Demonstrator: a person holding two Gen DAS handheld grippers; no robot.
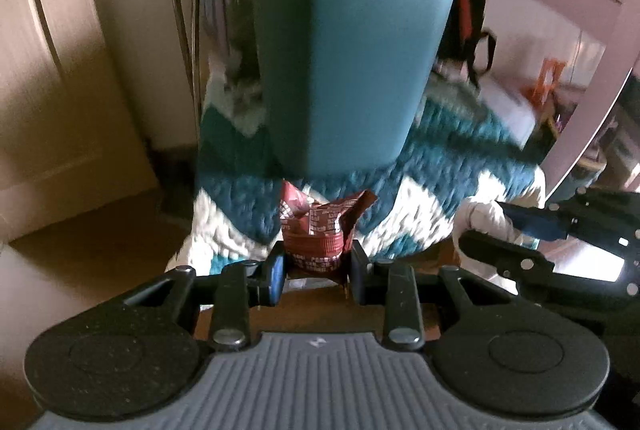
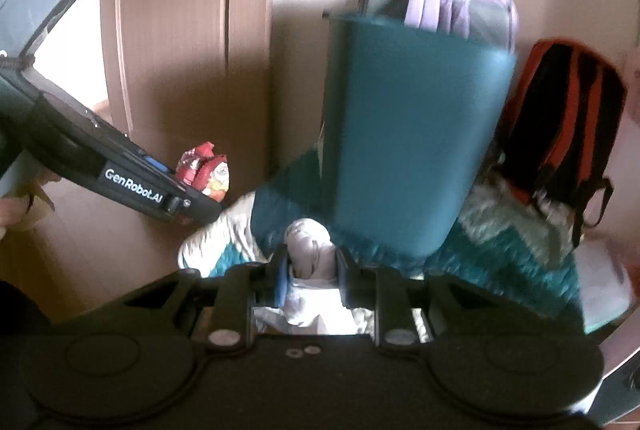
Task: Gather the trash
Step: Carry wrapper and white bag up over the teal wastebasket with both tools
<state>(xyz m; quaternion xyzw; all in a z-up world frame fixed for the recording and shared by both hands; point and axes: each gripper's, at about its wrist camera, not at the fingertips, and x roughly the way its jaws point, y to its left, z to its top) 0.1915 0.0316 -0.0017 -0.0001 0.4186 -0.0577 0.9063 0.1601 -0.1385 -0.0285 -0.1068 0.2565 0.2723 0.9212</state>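
Left gripper [image 1: 316, 266]: I hold it angled downward toward the rug; its jaws pinch a crumpled red wrapper [image 1: 316, 230], pads pressed on both sides of it.
Red wrapper: sticks up and forward out of the jaws, white print on it, clear of the rug below.
Right gripper [image 2: 310, 272]: I hold it tilted down less steeply; its jaws are clamped on a wad of white tissue [image 2: 310, 250].
White tissue: bulges above the pads and hangs loose beneath them, off the floor.
Grippers together: side by side, near each other. In the left wrist view my right one shows at the right edge with its tissue; in the right wrist view my left one comes in from the left with its wrapper.
Bin [image 2: 408, 134]: teal, tall, tapering toward the base, upright on the rug ahead of both grippers. I see only the outer wall and the rim, so I cannot tell what is inside.
Rug [image 1: 460, 158]: teal and white zigzag, shaggy, under the bin.
Behind the bin: a purple backpack [image 2: 452, 6], and beside it a black and orange backpack [image 2: 560, 118] leaning on the wall.
Left of the rug: a pale wooden door [image 2: 180, 30].
Focus: both views are motion-blurred.
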